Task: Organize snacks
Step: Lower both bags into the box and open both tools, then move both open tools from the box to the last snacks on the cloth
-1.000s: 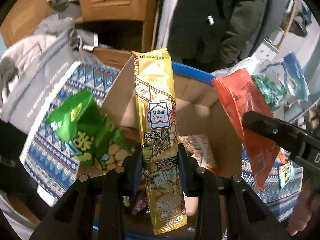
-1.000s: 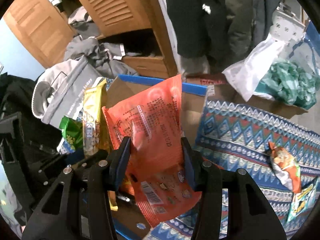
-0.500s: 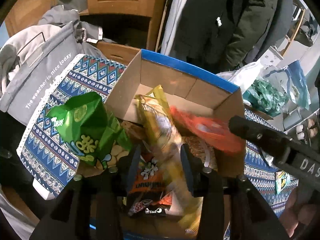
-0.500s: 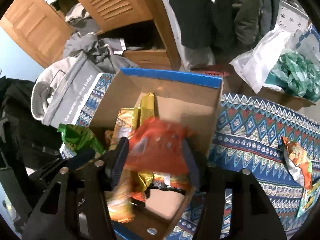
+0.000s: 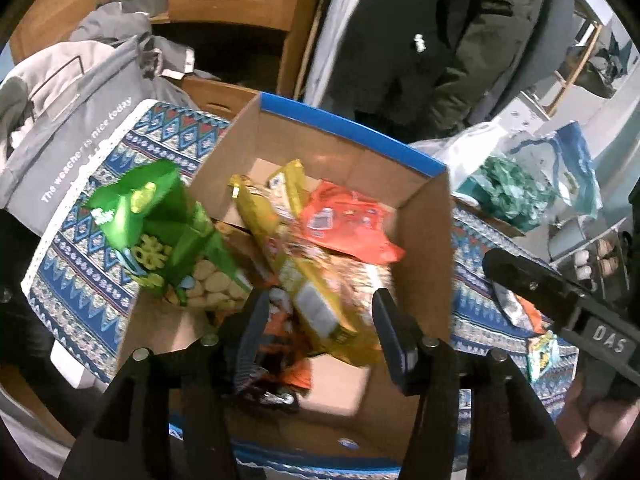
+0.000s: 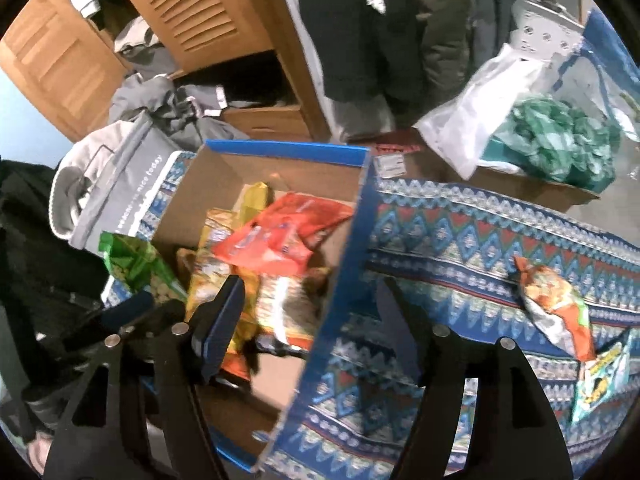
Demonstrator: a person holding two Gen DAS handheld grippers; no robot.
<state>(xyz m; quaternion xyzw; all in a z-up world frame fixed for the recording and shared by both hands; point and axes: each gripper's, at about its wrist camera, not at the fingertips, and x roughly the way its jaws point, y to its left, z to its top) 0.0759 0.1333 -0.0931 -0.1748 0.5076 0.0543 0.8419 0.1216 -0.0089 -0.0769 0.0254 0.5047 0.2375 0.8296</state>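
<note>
Both grippers hung over one cardboard box (image 5: 424, 240), jaws opening and gripping nothing: the left gripper (image 5: 318, 330) and the right gripper (image 6: 310, 320). Inside lay one yellow packet (image 5: 288, 252) and one orange packet (image 5: 344, 224); one green bag (image 5: 160, 232) leaned at its left rim. Only the right view showed two loose snack packs (image 6: 560, 304) on the patterned cloth (image 6: 460, 240) at frame right.

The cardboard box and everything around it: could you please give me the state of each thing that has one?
Cardboard box: open-topped, part filled with snacks.
Orange packet: lying loose in the box.
Yellow packet: lying in the box, unheld.
Green bag: propped at the box's left edge.
Left hand-held gripper: jaws opening, empty.
Right hand-held gripper: jaws opening, empty.
Orange bag: on the patterned cloth, outside the box.
</note>
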